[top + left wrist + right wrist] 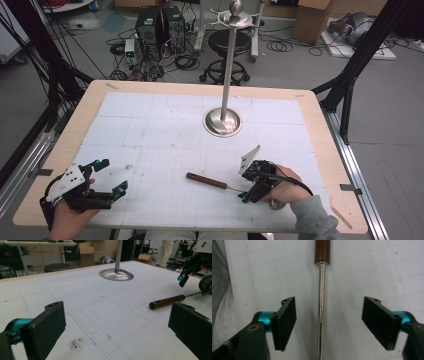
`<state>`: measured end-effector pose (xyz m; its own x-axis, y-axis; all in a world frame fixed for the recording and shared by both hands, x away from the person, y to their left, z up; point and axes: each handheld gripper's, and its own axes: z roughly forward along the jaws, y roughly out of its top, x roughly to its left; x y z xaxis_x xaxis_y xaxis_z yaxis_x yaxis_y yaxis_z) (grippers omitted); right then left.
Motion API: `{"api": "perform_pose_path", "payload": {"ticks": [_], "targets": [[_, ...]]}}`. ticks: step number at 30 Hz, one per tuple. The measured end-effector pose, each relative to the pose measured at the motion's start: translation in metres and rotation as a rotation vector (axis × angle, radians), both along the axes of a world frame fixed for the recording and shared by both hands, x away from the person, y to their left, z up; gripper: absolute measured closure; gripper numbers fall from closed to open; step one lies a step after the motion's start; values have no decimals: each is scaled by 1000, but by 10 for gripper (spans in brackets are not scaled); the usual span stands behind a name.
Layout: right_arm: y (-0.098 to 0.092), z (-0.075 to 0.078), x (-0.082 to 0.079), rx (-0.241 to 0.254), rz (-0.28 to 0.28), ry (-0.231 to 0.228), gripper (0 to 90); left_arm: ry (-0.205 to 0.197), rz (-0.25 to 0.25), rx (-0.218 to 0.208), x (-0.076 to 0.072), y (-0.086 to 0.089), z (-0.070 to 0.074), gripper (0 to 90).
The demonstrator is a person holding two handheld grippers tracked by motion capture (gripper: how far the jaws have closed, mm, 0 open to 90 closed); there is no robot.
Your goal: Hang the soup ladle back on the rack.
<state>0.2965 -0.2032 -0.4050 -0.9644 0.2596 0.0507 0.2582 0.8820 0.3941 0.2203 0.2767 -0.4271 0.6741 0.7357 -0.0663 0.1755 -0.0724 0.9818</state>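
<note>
Right claw (245,194): held low over the near right part of the worktop (150,100), tipped down at the ladle's shaft, the person's right hand (285,187) wrapped round its body, grey sleeve behind.
Right claw jaws: apart, one on each side of the thin metal shaft, neither pad touching it in the right gripper view.
Ladle (206,180): lies flat on the white gridded mat, brown wooden handle pointing left, metal shaft running right under the right claw; its bowl sits by the right hand.
Left claw (114,177): rests at the near left edge, held level by the left hand (70,215), pointing across the mat.
Left claw jaws: wide apart, nothing between them.
Writing: none readable on the claws, ladle or mat.
High view: shows the metal stand (223,121) with its round base and hooks on top.
Left gripper view: shows a dark smudge (75,343) on the mat near its jaws, plus the hole in the end of the handle.
</note>
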Motion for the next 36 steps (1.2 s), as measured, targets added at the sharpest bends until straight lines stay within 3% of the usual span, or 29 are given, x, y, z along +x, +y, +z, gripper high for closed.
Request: {"api": "perform_pose_path", "payload": {"ticks": [10, 16, 25, 36], "targets": [[4, -2, -5, -63, 32, 18, 479, 0, 0, 2, 0, 0, 0, 18], [7, -6, -8, -116, 34, 1, 560, 0, -1, 3, -1, 0, 1, 18], [7, -6, -7, -114, 23, -3, 645, 2, 4, -3, -1, 1, 0, 18], [7, -5, -9, -145, -12, 13, 718, -1, 2, -5, -2, 1, 1, 18]]}}
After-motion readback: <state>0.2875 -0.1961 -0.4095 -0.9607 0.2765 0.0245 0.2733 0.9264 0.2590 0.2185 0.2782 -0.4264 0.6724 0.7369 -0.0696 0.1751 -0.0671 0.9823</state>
